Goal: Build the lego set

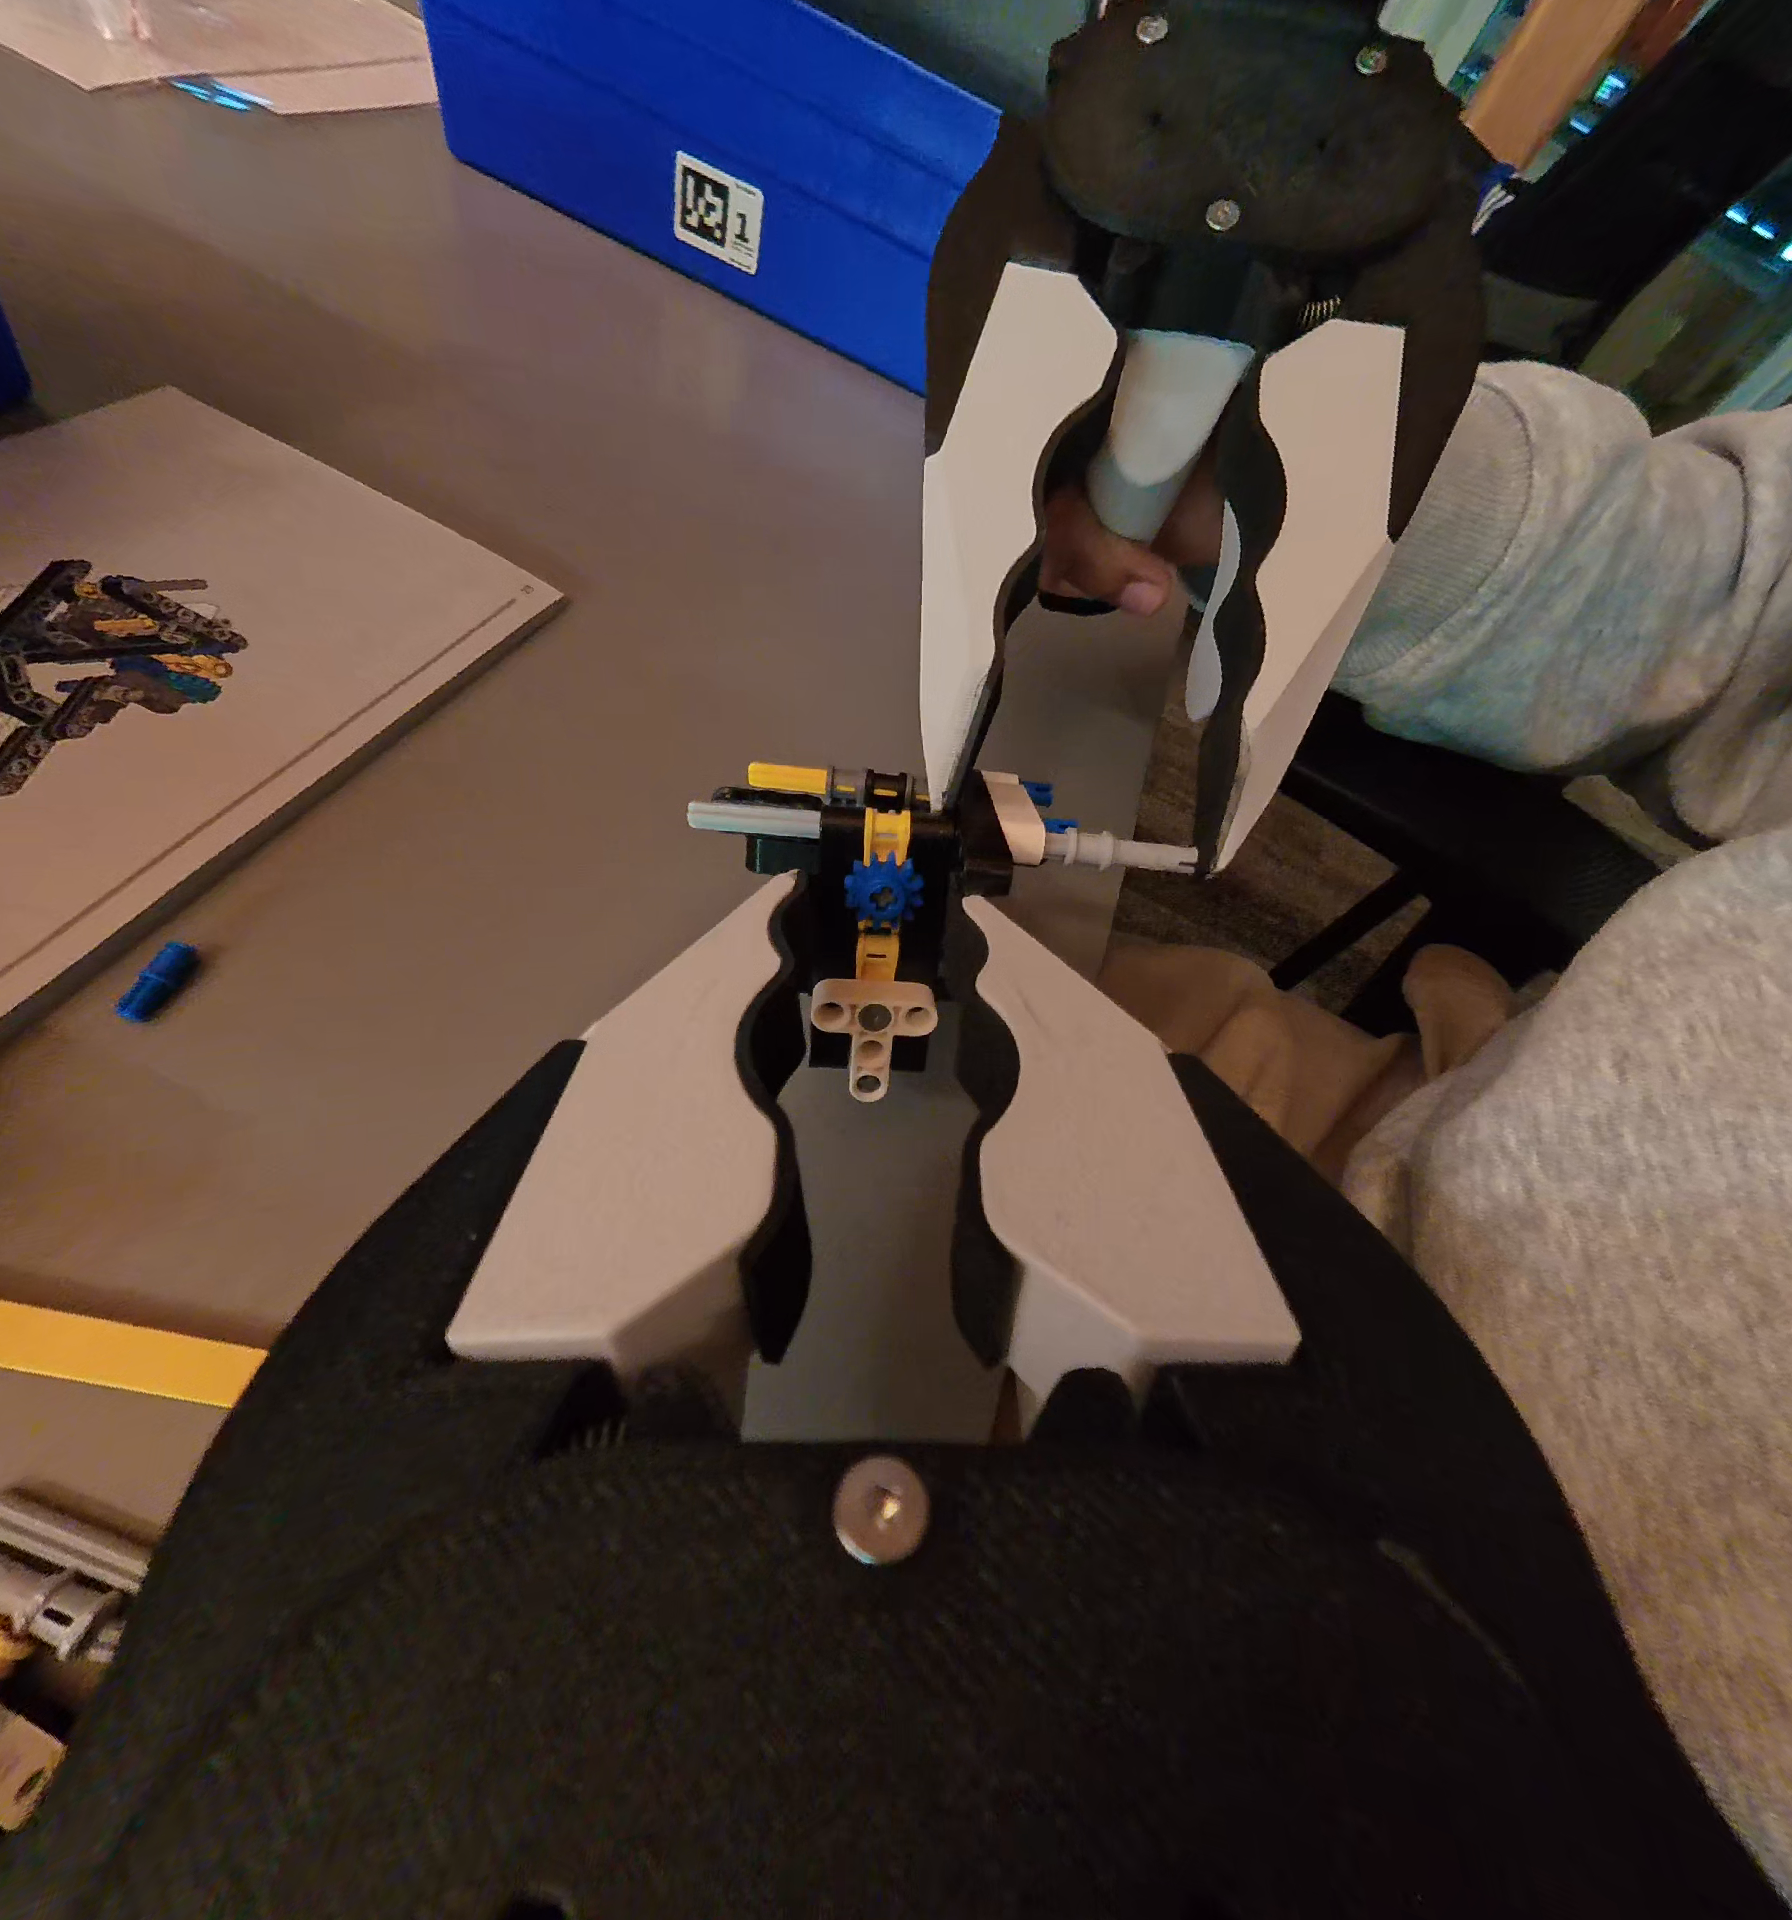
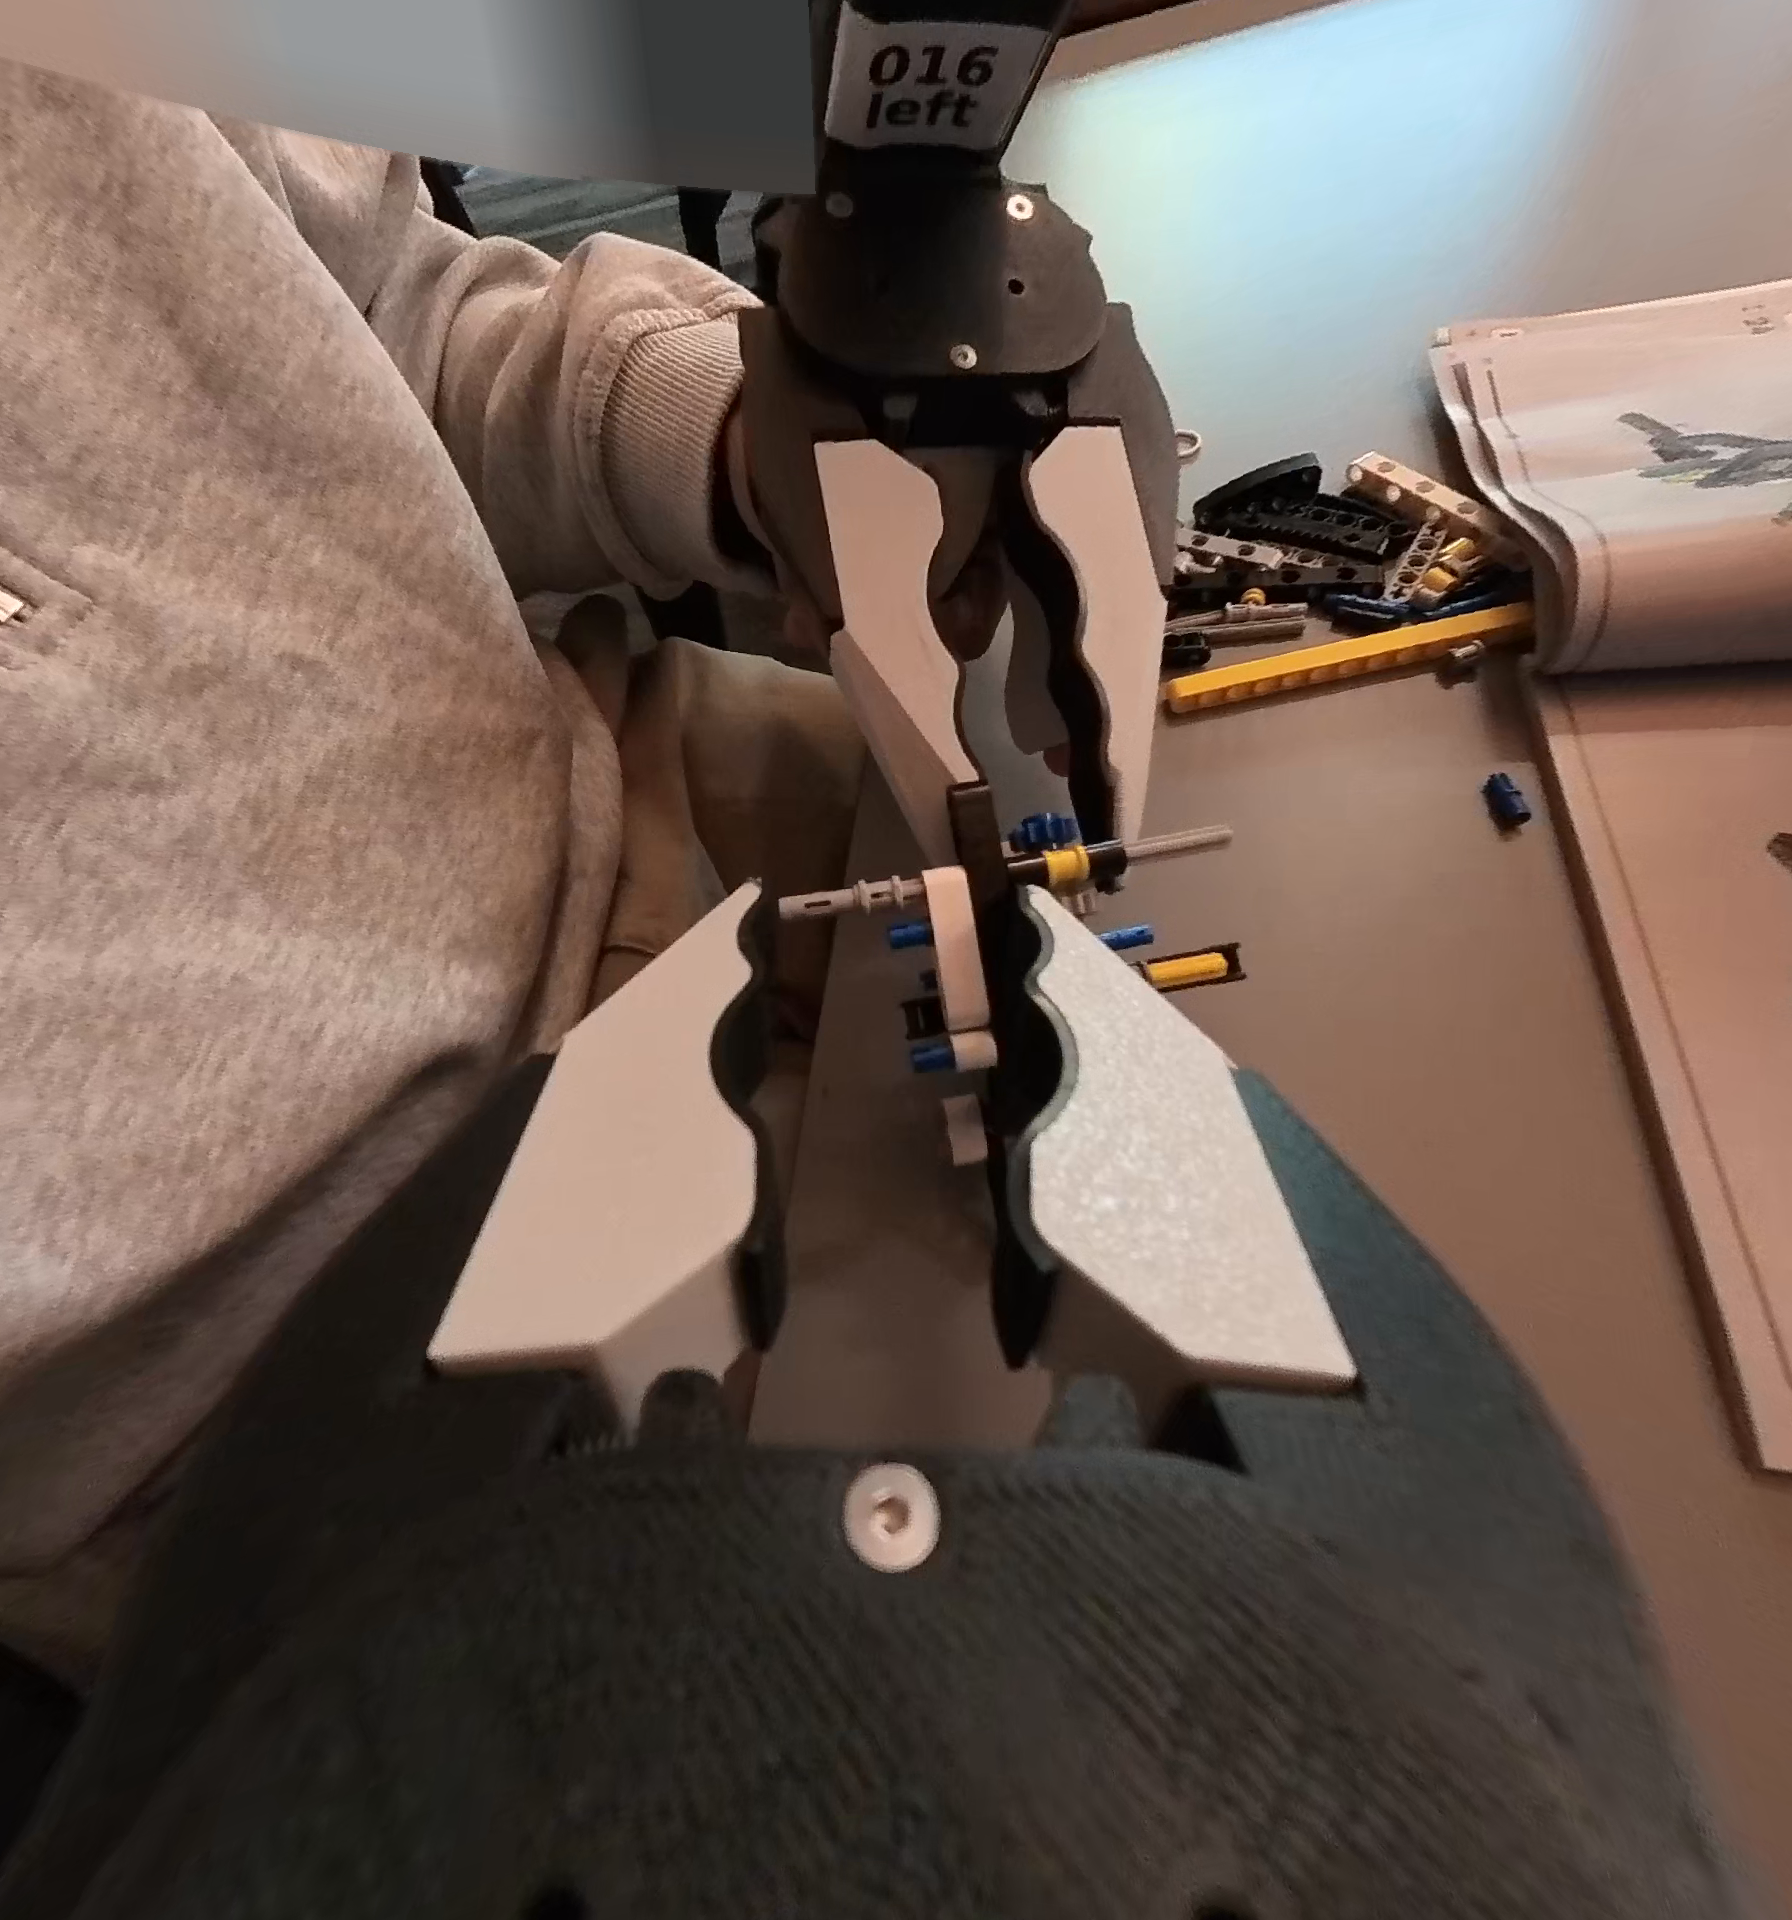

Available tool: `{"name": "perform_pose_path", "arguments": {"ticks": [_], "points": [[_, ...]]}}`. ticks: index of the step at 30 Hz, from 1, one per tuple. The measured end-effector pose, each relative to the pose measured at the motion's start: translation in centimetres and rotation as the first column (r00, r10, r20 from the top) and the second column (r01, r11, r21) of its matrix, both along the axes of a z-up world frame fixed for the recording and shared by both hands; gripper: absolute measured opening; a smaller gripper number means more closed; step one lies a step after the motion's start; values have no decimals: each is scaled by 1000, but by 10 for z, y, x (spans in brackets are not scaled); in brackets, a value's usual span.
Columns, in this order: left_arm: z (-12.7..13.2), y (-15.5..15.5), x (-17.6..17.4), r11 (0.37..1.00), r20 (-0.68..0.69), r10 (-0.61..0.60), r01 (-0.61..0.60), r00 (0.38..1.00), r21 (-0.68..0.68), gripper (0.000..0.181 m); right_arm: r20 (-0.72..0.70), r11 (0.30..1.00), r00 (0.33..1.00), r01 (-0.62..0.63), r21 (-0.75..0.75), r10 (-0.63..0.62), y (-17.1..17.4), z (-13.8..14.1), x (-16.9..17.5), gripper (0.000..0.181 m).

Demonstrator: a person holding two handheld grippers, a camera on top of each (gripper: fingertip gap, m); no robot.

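Observation:
A small lego assembly (image 1: 884, 831) has a black frame, yellow parts, a blue gear (image 1: 884, 888) and a white T-shaped piece (image 1: 871, 1023). It is held in the air at the table's edge. My left gripper (image 1: 881, 894) is shut on its black frame. My right gripper (image 1: 1079, 831) comes from above and spans a grey pin (image 1: 1120, 850) that sticks out of the assembly's white side piece. One fingertip touches the pin's end, the other the black frame. In the right wrist view my right gripper (image 2: 892, 899) closes on the pin (image 2: 850, 896) and the assembly (image 2: 949, 935). The left gripper (image 2: 1043, 816) grips from above.
An open instruction booklet (image 1: 196, 675) lies left, with a loose blue pin (image 1: 156, 982) beside it and a blue bin (image 1: 715, 156) behind. A pile of loose parts (image 2: 1339, 561) and a long yellow beam (image 2: 1349, 655) lie by the booklet (image 2: 1702, 520). A person's grey sweatshirt (image 1: 1650, 1039) is close. My left and right fingertips are right by each other.

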State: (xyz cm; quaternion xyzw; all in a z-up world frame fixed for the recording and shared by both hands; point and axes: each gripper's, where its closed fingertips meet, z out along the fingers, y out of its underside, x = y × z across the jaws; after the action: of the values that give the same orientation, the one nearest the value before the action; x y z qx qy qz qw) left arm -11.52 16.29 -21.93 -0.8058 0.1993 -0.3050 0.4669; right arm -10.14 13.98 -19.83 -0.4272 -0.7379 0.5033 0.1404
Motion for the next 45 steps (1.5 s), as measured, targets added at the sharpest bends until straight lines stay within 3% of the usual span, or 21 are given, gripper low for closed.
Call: {"name": "perform_pose_path", "arguments": {"ticks": [18,25,28,30,32,35,36,38,41,42,43,45], "points": [[1,1,-2,1000,15,13,-13,1000,-1,21,-42,999,999,26,38,-24,2,0,-3,41],[1,1,-3,1000,4,22,-22,1000,9,21,-90,983,991,113,147,-100,5,-1,-5,55],[3,2,-5,999,13,39,-39,999,14,21,-138,967,973,203,151,-183,12,6,-3,61],[4,3,-7,998,19,53,-53,998,18,21,-233,942,927,321,94,-292,23,23,-3,66],[5,5,-10,997,30,73,-74,997,24,21,-352,878,817,479,-30,-457,42,46,1,69],[9,7,-15,994,64,103,-105,993,32,21,-438,733,614,656,-179,-656,66,48,15,39],[10,8,-17,993,75,113,-115,991,33,21,-438,694,576,698,-175,-690,71,42,17,38],[11,8,-19,991,88,127,-130,988,36,21,-438,643,543,757,-114,-717,79,40,20,54],[13,9,-23,987,103,148,-153,984,43,21,-535,587,441,799,-131,-720,92,49,22,52],[14,9,-24,986,108,155,-160,982,42,21,-534,584,436,799,-140,-724,95,46,20,56],[14,10,-25,985,114,161,-167,980,40,21,-513,588,453,798,-132,-730,95,41,16,51],[14,11,-28,983,126,174,-180,977,34,21,-531,602,477,794,-80,-700,92,39,12,25]]}}
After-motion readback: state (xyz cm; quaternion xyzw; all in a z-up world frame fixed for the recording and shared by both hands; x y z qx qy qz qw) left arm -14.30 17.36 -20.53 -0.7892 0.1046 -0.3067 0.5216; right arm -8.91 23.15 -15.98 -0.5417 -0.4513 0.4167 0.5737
